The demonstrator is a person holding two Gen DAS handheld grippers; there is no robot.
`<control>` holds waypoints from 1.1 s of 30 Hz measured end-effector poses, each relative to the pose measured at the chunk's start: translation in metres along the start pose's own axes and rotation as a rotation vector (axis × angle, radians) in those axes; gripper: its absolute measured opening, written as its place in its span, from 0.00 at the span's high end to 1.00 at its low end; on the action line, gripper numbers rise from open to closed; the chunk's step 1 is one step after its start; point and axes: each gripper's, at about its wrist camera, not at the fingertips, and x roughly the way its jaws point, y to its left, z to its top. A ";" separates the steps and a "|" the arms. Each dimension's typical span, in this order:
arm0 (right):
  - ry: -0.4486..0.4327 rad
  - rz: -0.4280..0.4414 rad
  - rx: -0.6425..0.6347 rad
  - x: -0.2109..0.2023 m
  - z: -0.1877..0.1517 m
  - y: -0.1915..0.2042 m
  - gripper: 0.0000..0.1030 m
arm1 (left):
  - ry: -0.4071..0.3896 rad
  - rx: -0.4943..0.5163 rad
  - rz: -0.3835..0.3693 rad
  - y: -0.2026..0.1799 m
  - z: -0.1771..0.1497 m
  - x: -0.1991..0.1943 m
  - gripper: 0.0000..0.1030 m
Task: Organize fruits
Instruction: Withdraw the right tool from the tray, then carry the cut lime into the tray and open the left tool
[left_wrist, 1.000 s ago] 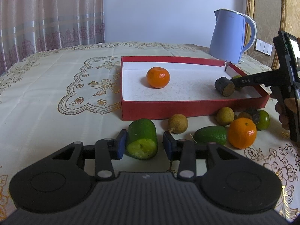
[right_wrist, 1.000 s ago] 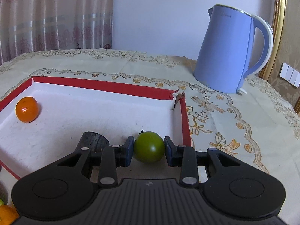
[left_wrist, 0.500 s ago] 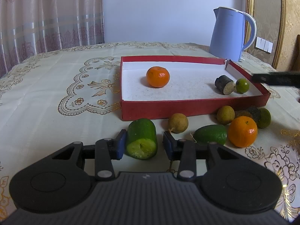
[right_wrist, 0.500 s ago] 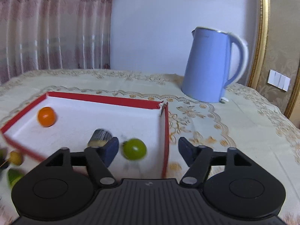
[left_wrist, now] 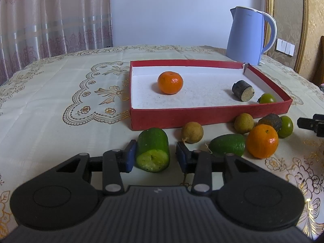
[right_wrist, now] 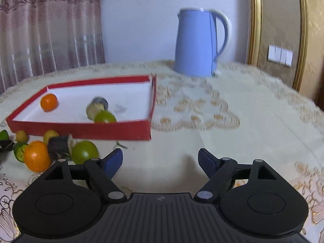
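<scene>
two oranges (left_wrist: 170,82) (left_wrist: 262,141), two longans (left_wrist: 192,132) (left_wrist: 243,120), two round green fruits (left_wrist: 267,98) (left_wrist: 286,126), two dark cut pieces (left_wrist: 242,90) (left_wrist: 270,121), one cut cucumber (left_wrist: 152,149), one small avocado (left_wrist: 227,144), one red tray (left_wrist: 210,115), one kettle (left_wrist: 245,35).

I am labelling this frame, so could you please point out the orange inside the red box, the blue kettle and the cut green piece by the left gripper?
orange (left_wrist: 170,82), left wrist view, middle of its peel.
blue kettle (left_wrist: 245,36), left wrist view, body.
cut green piece (left_wrist: 153,159), left wrist view, cut face.
</scene>
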 end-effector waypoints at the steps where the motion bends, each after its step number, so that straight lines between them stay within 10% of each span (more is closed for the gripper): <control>1: 0.021 0.002 0.012 0.004 0.001 -0.001 0.15 | 0.000 0.000 0.000 0.000 0.000 0.000 0.62; 6: 0.087 -0.003 -0.037 0.016 0.001 0.007 0.00 | 0.000 0.003 0.001 0.000 0.000 0.000 0.62; 33: 0.090 0.015 0.002 0.015 -0.001 0.001 0.00 | -0.022 -0.025 0.004 0.002 0.009 -0.011 0.72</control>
